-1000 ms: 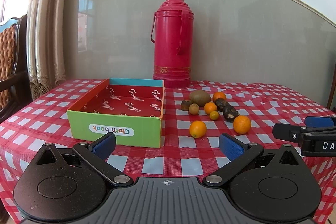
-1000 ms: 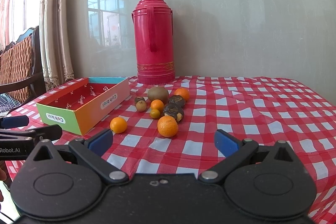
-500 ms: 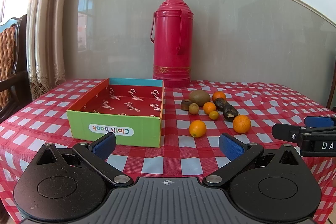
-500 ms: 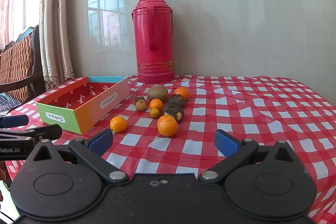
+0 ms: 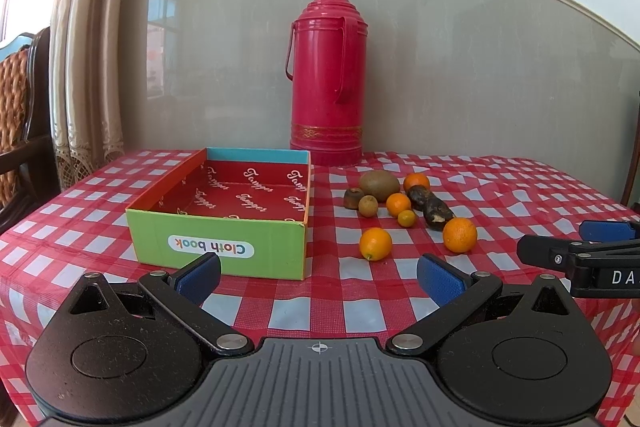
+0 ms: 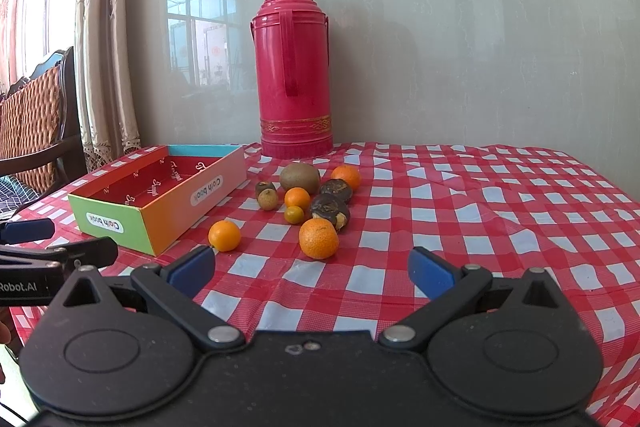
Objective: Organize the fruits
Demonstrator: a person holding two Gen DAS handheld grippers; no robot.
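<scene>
Green-fronted cardboard box [image 5: 218, 227] reads "Cloth book" upside down, "Tamper" printed inside, oranges [image 5: 375, 243] beside it, left gripper [image 5: 319, 273] and right gripper [image 6: 311, 269] both spread wide, empty.

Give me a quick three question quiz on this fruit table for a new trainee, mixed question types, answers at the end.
1. True or false: the box already holds fruit.
2. Which stands behind the fruit? A) red thermos B) kettle C) vase
3. Fill in: both the left gripper and right gripper are ____.

Key: 1 false, it is empty; the kiwi and the oranges lie on the tablecloth. 2 A. 3 open.
</scene>
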